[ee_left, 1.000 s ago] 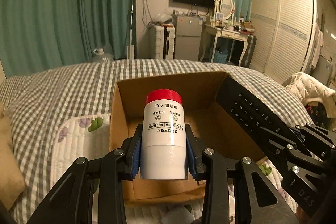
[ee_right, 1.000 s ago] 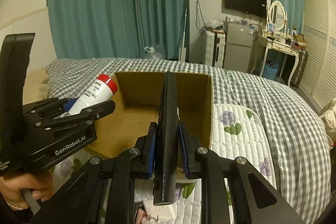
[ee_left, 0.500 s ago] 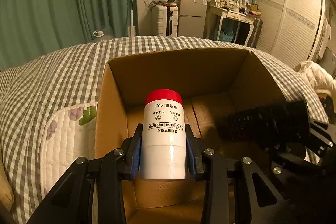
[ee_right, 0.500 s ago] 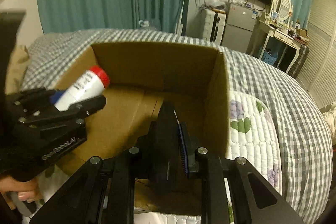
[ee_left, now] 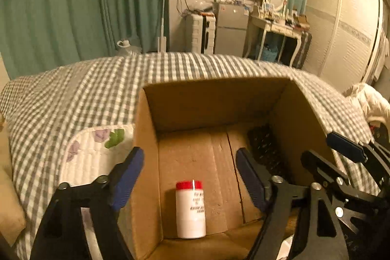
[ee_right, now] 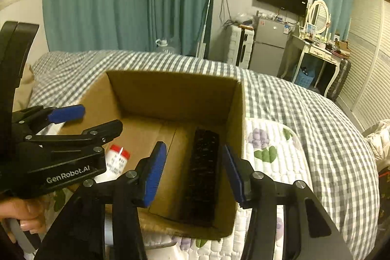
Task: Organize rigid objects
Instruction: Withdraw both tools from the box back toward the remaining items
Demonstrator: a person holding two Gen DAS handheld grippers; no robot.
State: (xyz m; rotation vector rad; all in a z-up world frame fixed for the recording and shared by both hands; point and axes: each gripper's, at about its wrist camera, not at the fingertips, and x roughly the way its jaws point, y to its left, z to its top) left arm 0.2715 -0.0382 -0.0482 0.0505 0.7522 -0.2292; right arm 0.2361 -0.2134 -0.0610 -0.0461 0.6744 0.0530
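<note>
Both tongs have just been opening and now hang released over the cardboard box (ee_left: 146,162) with nothing between them: left tongs (ee_left: 189,178) dropped the red-capped bottle (ee_left: 190,210) at 6 o'clock, right tongs (ee_right: 193,173) the black remote (ee_right: 203,174) along the 3 o'clock wall, both items boxed.

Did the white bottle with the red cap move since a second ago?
Yes. The white bottle has left the left gripper, whose jaws have just opened, and now stands upright on the cardboard box floor, lower than before.
</note>
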